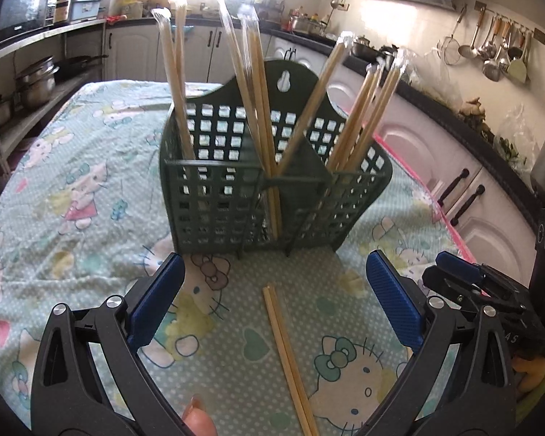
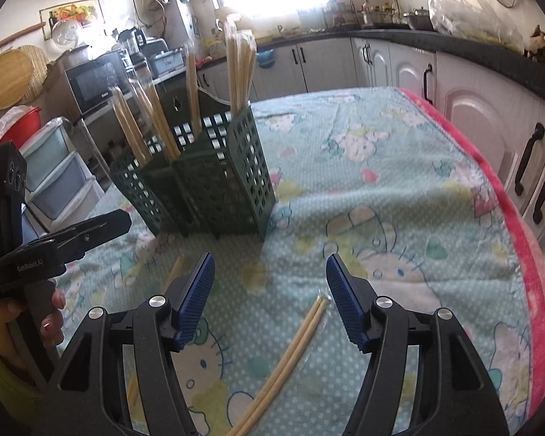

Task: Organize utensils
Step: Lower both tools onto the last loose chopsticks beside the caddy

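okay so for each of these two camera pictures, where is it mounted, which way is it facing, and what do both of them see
Left wrist view: sits on the left gripper, looking down along open blue-padded fingers at the dark green plastic lattice utensil basket; a fingertip shows below.
Right wrist view: sits on the right gripper, facing the same basket from its right end; its fingers stand open, and a hand holds the left gripper at the left edge.
Shared: the basket, the cartoon-print tablecloth, and each other's gripper.
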A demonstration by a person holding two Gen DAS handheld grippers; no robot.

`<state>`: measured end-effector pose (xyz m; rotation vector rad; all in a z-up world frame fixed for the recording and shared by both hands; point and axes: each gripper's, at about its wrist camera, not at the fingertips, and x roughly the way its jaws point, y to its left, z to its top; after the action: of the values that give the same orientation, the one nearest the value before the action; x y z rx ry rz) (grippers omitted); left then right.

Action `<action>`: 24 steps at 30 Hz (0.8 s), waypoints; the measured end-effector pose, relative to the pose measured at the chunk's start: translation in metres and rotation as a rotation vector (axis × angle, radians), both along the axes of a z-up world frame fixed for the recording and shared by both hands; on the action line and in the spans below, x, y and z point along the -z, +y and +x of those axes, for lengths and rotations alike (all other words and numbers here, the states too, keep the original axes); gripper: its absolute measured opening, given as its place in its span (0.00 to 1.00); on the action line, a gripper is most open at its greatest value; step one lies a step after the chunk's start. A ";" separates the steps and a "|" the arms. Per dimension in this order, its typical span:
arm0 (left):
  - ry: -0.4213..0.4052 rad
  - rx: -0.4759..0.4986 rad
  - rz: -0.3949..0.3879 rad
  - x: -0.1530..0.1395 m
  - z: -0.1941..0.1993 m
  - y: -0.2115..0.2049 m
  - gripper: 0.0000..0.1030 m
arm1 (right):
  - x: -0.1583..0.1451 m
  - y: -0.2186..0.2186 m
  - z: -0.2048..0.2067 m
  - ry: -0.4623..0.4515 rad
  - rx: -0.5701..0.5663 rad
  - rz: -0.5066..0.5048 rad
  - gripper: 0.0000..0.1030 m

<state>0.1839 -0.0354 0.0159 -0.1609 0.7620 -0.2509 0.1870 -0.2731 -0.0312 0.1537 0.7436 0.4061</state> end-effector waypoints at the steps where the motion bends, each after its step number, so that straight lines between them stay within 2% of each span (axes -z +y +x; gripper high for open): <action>1: 0.005 0.003 0.001 0.002 0.000 -0.001 0.89 | 0.003 0.000 0.000 0.009 0.000 -0.003 0.60; 11: 0.110 0.035 -0.011 0.034 0.011 -0.010 0.88 | 0.032 -0.007 0.008 0.120 0.017 -0.004 0.60; 14: 0.144 0.057 -0.011 0.045 0.013 -0.015 0.78 | 0.040 -0.008 0.013 0.150 0.025 -0.001 0.60; 16: 0.169 0.070 -0.021 0.051 0.015 -0.018 0.67 | 0.045 -0.009 0.018 0.177 0.027 0.008 0.60; 18: 0.186 0.077 -0.022 0.054 0.018 -0.020 0.62 | 0.049 -0.009 0.022 0.196 0.027 0.019 0.59; 24: 0.201 0.081 -0.004 0.062 0.029 -0.026 0.58 | 0.052 -0.007 0.029 0.203 0.033 0.012 0.55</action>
<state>0.2133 -0.0610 -0.0459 -0.1608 0.9686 -0.3169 0.2160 -0.2803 -0.0827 0.2202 0.9372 0.3669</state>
